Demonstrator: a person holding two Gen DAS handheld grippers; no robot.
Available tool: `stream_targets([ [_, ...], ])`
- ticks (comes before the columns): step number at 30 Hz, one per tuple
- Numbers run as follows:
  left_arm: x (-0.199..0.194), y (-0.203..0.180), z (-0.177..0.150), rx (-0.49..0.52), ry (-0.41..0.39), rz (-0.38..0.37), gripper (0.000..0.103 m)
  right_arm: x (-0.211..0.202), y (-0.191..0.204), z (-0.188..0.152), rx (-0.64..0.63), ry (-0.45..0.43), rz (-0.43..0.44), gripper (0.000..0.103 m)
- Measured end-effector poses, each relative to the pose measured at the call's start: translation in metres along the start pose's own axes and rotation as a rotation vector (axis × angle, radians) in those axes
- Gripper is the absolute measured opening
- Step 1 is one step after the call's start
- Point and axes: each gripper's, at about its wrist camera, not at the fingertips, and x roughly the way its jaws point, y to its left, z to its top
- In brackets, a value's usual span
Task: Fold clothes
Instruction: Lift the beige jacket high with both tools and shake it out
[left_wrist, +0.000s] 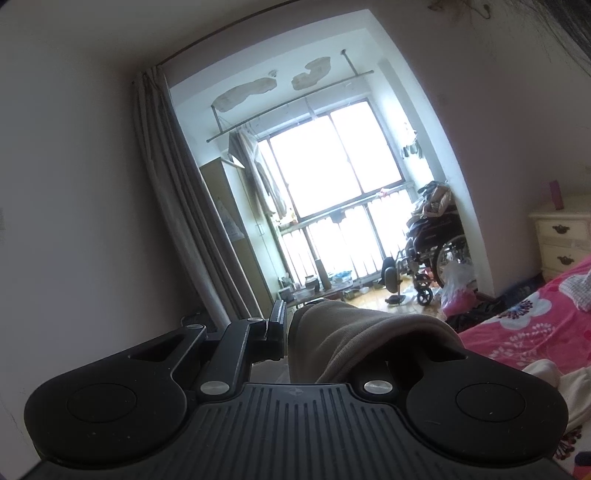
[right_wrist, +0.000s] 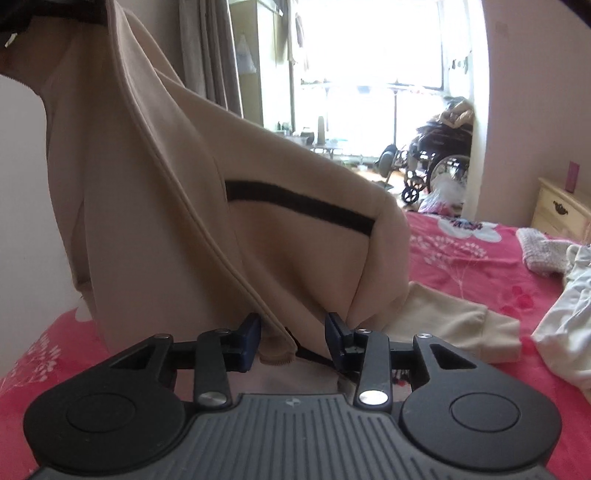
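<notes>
A beige sweatshirt with a black stripe hangs lifted over the pink flowered bed; one cuffed sleeve lies on the bed. My right gripper has its jaws apart, with the garment's lower hem hanging between them. My left gripper is raised and points at the window; a fold of the beige cloth lies over its right finger, which is hidden. The left finger shows beside the cloth.
White and knitted clothes lie on the bed's right side. A cream nightstand stands by the wall. A wheelchair and clutter stand by the bright balcony window. A curtain hangs at the left.
</notes>
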Motion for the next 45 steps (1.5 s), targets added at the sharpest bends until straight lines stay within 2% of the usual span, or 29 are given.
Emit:
stream_targets([
  [4, 0.000, 0.003, -0.001, -0.007, 0.004, 0.003, 0.014, 0.007, 0.020, -0.002, -0.067, -0.017, 0.030, 0.041],
  [8, -0.001, 0.006, -0.004, -0.003, 0.006, 0.009, 0.014, 0.026, 0.021, 0.003, -0.081, -0.056, -0.021, 0.037],
  [9, -0.001, 0.007, -0.004, -0.002, 0.006, 0.010, 0.014, 0.031, 0.019, 0.007, -0.075, -0.066, -0.041, 0.031],
  [10, -0.002, 0.008, -0.005, -0.001, 0.007, 0.012, 0.014, 0.034, 0.017, 0.011, -0.074, -0.075, -0.068, 0.012],
  [11, -0.002, 0.009, -0.006, -0.003, 0.009, 0.014, 0.014, 0.035, 0.013, 0.016, -0.082, -0.083, -0.103, 0.008],
  [18, -0.005, 0.012, -0.012, -0.042, 0.032, 0.024, 0.015, -0.010, -0.028, 0.065, -0.132, -0.164, -0.319, 0.005],
  [24, -0.024, 0.031, 0.011, -0.125, -0.006, 0.048, 0.016, -0.079, -0.040, 0.119, -0.237, -0.315, -0.386, 0.005],
  [32, -0.081, 0.065, 0.086, -0.166, -0.213, 0.083, 0.017, -0.194, -0.026, 0.176, -0.306, -0.550, -0.451, 0.005],
  [39, -0.150, 0.080, 0.144, -0.162, -0.387, 0.078, 0.019, -0.295, -0.038, 0.195, -0.278, -0.712, -0.489, 0.005],
  [45, -0.197, 0.084, 0.166, -0.150, -0.449, 0.076, 0.020, -0.367, -0.044, 0.190, -0.240, -0.799, -0.503, 0.005],
])
